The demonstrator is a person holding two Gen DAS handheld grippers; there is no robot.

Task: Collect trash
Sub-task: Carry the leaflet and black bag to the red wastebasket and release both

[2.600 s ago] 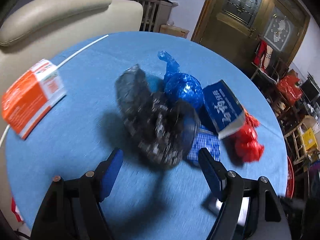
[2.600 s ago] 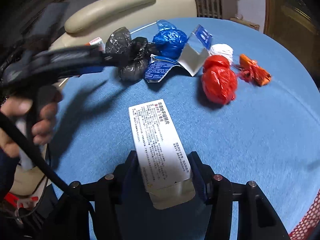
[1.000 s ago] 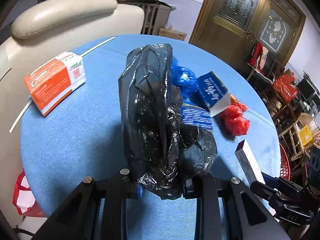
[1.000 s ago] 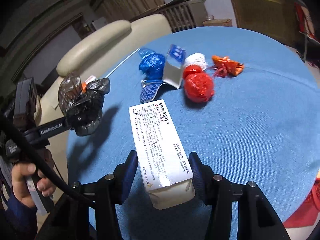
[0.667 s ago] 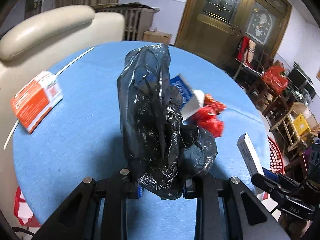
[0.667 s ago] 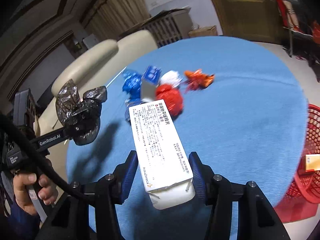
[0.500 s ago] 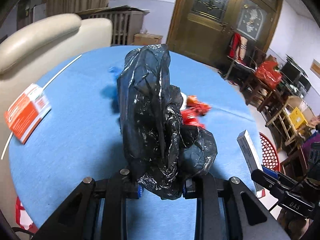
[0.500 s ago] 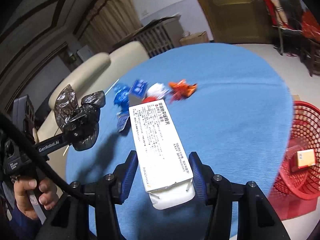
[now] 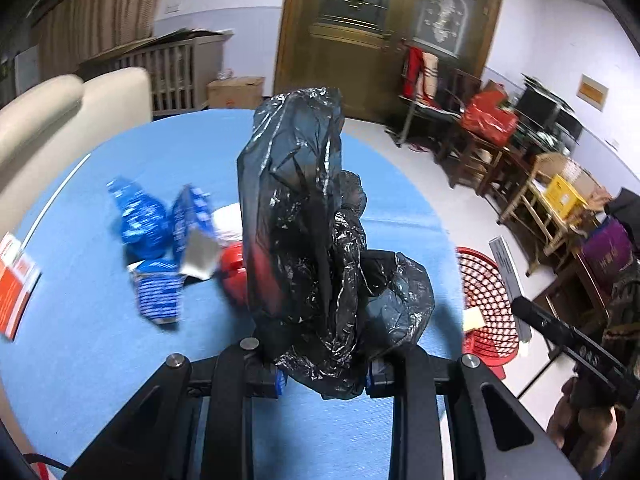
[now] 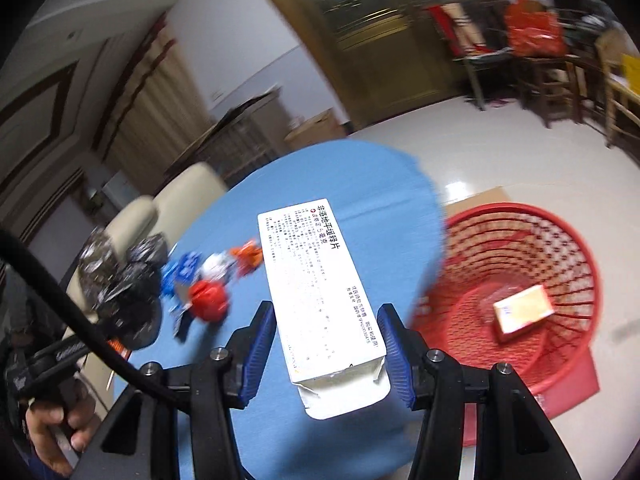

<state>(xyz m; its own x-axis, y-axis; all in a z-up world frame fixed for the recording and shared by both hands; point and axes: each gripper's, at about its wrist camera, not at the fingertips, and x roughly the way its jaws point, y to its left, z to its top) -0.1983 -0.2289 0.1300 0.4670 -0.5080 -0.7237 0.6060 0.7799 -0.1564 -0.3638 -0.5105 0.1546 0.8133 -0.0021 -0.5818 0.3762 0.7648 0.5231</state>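
Black crumpled plastic bag [image 9: 316,240] fills my left gripper [image 9: 324,376], jaws clamped on its base above the blue table [image 9: 100,352]. My right gripper [image 10: 326,344] pinches a white medicine box [image 10: 320,280], near the table's right edge, beside the red basket [image 10: 560,240] on the floor.

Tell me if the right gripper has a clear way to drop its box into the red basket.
Probably yes. The right gripper holds the white box just left of the red basket, whose open top holds only a small carton, and nothing stands between them.
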